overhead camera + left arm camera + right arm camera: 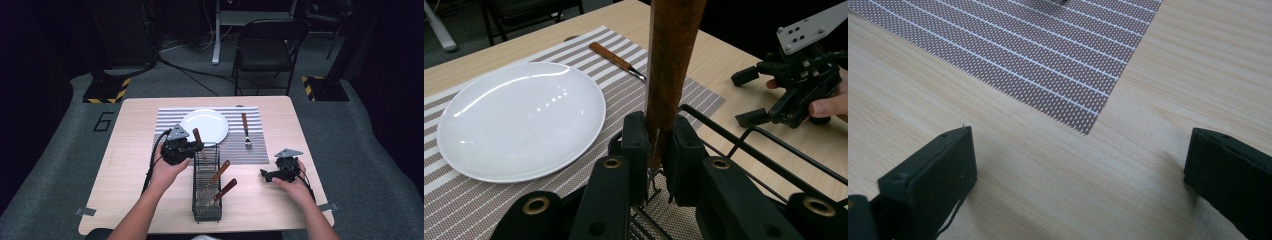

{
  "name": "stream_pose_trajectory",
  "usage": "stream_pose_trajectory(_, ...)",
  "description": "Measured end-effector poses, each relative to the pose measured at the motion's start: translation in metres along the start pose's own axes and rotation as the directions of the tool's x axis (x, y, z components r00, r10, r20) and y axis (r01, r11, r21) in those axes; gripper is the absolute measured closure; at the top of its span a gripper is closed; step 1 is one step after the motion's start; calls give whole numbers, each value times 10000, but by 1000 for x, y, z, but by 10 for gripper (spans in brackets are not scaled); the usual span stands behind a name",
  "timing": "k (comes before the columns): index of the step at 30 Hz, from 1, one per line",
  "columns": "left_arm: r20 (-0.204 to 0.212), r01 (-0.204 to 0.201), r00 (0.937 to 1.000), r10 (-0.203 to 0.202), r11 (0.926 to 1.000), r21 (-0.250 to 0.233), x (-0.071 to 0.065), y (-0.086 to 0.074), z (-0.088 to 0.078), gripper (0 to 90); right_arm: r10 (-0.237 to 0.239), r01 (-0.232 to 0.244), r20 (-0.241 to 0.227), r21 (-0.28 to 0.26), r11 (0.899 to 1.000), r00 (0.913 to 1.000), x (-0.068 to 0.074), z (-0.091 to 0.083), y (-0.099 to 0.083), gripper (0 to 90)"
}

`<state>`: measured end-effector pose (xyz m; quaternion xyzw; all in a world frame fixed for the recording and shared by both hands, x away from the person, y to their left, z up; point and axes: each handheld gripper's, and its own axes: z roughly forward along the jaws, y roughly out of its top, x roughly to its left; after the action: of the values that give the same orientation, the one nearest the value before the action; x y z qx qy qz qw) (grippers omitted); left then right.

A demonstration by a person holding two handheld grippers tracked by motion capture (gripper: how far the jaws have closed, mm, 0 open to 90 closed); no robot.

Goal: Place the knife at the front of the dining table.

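The left hand-held gripper grasps a wooden-handled utensil upright above the wire basket; the right hand-held gripper is released over the table

The pale wooden bench carries a striped placemat across its far middle and a black wire basket standing nearer the front edge, its far end reaching the mat. 2 grey tape tabs stick to the front corners.
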<state>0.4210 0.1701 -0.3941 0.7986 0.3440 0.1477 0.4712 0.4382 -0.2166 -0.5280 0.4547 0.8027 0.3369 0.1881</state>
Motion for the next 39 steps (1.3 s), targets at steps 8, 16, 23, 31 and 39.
stream_pose_trajectory(8, 90, 157, 9998, -156, 9998, -110, 2, 10, -13, 804, 3, -3, 1, 1, 10000, 10000, 0, 0, 0, 0)
stream_pose_trajectory(16, 145, 82, 9999, -79, 9998, -198, 3, 22, -24, 805, 4, -4, 1, 2, 10000, 10000, 0, 0, 0, 0)
stream_pose_trajectory(23, 134, 4, 9999, -2, 9998, -194, 2, 32, -33, 804, -1, 1, 1, 2, 10000, 10000, 0, 0, 0, 0)
stream_pose_trajectory(31, 139, -17, 9999, 20, 9997, -259, 5, 48, -46, 805, 0, 0, 1, 0, 10000, 10000, 0, 0, 0, 0)
stream_pose_trajectory(39, 85, -77, 9999, 80, 9994, -346, 7, 58, -57, 805, 4, -4, 0, 3, 10000, 10000, 0, 0, 0, 0)
